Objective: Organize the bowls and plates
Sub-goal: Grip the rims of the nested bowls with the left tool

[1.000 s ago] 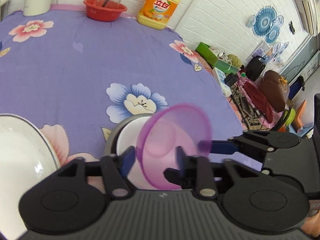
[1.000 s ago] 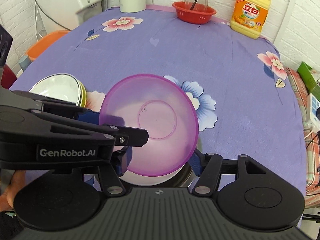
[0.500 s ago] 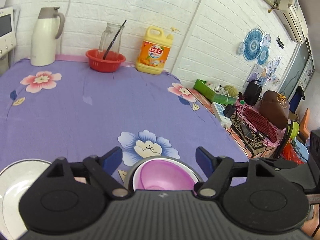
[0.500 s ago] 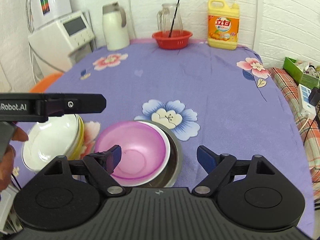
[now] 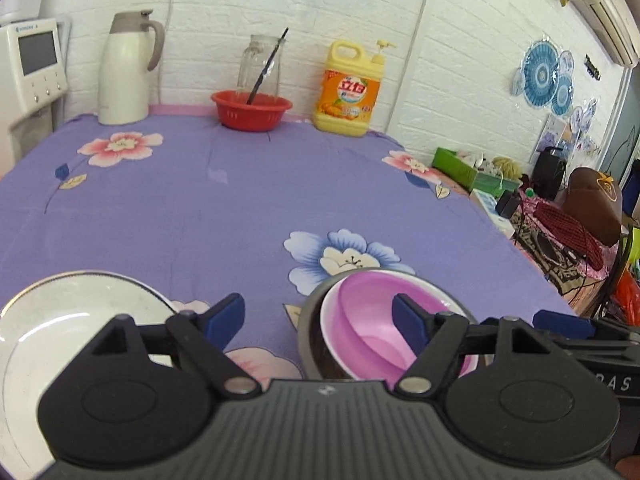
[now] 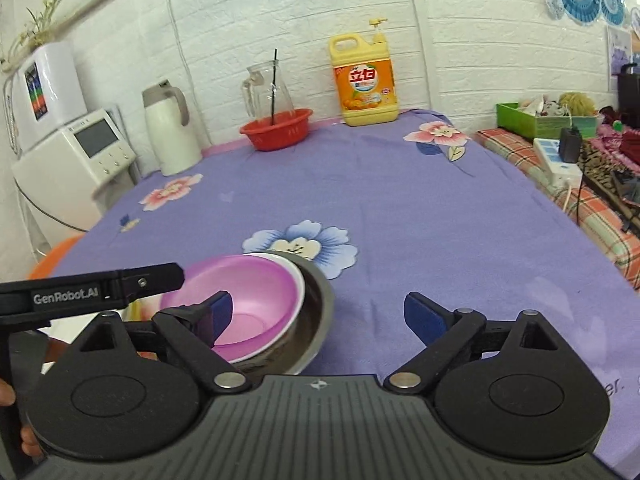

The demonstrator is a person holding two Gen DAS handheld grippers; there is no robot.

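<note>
The left gripper (image 5: 318,318) sits with its blue pads spread wide and nothing between them; same story for the right gripper (image 6: 326,314), fingers well apart, holding nothing. Both hang just above the near edge of the table (image 5: 224,200) with its purple flowered cloth.

The pink bowl (image 5: 384,316) is nested inside a white bowl (image 5: 329,320), and that one sits in a steel bowl (image 5: 310,328) — a three-deep stack near the front of the table, just in front of the blue flower print. To the left there's a separate white plate (image 5: 60,320); in the right wrist view most of it is hidden behind the left gripper's finger.

Handling guess: the pink bowl looks like thin plastic, so light, a bit flexy, and probably slick on the pads; the rim is the only sensible place to pinch it, one finger inside and one out. The white one could be ceramic or melamine — can't tell from here; if ceramic it's heavier and chips easily, so a firm rim grip and a gentle set-down. The steel bowl is stiff and tough, but smooth metal probably slides; again, grab the lip. Lifting the whole stack by one rim looks risky.
</note>
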